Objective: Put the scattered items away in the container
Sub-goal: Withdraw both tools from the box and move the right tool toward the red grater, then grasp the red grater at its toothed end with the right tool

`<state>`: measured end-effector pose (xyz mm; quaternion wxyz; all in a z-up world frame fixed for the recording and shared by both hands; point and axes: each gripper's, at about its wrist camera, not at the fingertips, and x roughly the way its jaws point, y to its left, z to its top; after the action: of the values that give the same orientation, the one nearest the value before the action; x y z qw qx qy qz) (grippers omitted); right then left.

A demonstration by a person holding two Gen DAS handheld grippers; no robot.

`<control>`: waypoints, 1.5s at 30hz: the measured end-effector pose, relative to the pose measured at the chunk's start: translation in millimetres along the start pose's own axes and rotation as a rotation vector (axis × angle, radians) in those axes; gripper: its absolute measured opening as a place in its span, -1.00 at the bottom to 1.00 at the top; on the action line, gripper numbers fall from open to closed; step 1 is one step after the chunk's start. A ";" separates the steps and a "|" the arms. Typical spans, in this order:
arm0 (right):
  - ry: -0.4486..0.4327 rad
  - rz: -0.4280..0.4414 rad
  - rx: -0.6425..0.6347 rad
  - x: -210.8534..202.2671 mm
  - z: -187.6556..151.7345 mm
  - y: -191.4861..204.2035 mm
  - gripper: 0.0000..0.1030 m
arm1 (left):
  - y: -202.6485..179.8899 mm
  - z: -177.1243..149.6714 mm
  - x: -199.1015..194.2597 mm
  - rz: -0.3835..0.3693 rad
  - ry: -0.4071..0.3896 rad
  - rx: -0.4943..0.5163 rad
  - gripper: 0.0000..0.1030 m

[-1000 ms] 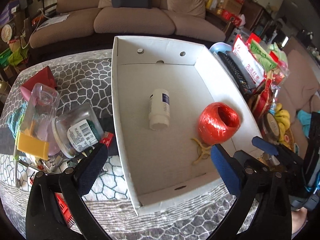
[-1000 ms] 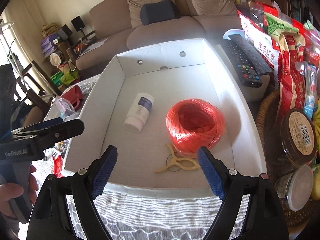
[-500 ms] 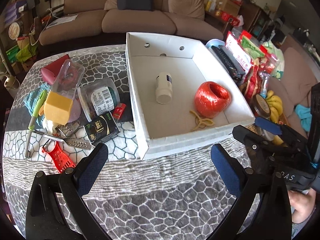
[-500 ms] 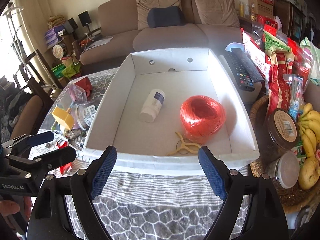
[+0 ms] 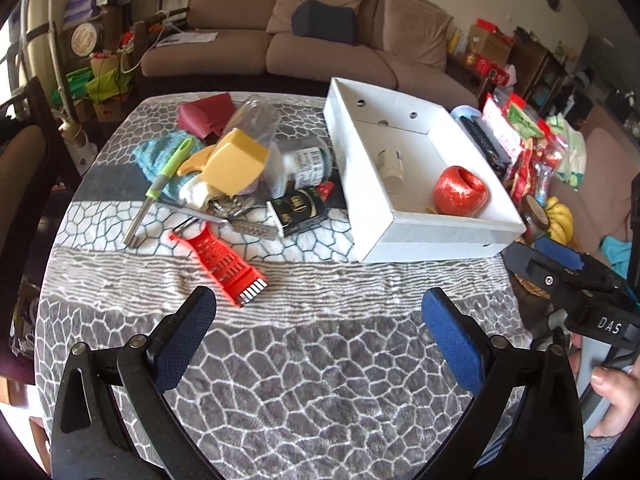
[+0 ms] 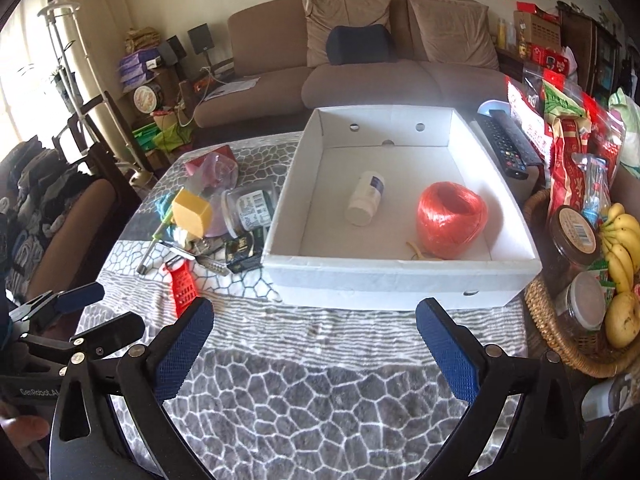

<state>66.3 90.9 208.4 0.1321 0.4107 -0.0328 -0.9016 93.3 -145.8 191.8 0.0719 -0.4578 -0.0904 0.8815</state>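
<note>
A white cardboard box [image 5: 432, 236] [image 6: 380, 276] stands on the patterned tablecloth. In it lie a white bottle [image 6: 365, 199], a red twine ball [image 6: 452, 216] and a yellow clip [image 6: 420, 254]. Left of the box is a pile: a red grater [image 5: 218, 258], a yellow block [image 5: 236, 164], a green-handled tool [image 5: 168, 172], a black box [image 5: 298, 210], a jar [image 5: 304, 162] and a teal cloth [image 5: 160, 156]. My left gripper [image 5: 318, 304] hangs open over bare cloth, short of the grater. My right gripper [image 6: 315, 312] is before the box, jaws opening, nothing between them.
A wicker basket [image 6: 560, 332] with bananas and jars stands right of the box. Behind it are snack bags [image 6: 568, 140] and a remote [image 6: 506, 142]. A sofa [image 6: 360, 60] lies beyond the table and a chair [image 5: 24, 152] to its left.
Both grippers have drawn back from over the box toward the table's near edge. The pile of loose items has come fully into view. The right jaws stand slightly wider.
</note>
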 end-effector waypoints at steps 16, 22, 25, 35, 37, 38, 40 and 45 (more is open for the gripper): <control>0.033 0.211 -0.067 57.0 -50.6 100.8 1.00 | 185.8 -68.4 18.4 0.078 0.023 -0.350 1.00; 0.048 0.241 -0.245 108.7 -63.9 140.7 1.00 | 201.1 -62.9 56.8 0.025 0.030 -0.424 1.00; 0.052 0.254 -0.315 134.5 -65.9 152.1 1.00 | 202.2 -54.2 77.3 0.010 0.044 -0.437 1.00; 0.084 0.301 -0.414 206.6 -51.9 161.2 0.93 | 207.6 -29.1 117.9 -0.080 0.107 -0.484 1.00; 0.092 0.303 -0.440 217.2 -52.8 163.0 0.93 | 209.1 -29.3 116.9 -0.082 0.106 -0.493 1.00; 0.096 0.305 -0.449 221.9 -53.7 163.5 0.91 | 210.4 -29.9 117.9 -0.083 0.111 -0.501 1.00; 0.103 0.301 -0.466 230.9 -56.2 164.7 0.80 | 212.7 -30.2 122.1 -0.087 0.127 -0.513 1.00; 0.132 0.275 -0.485 242.9 -63.1 168.1 0.02 | 212.4 -30.4 126.7 -0.085 0.139 -0.515 1.00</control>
<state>-3.5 -132.3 17.2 0.3495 0.4164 0.1372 -0.8281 36.6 -323.1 26.1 -0.0038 -0.5162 -0.3259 0.7921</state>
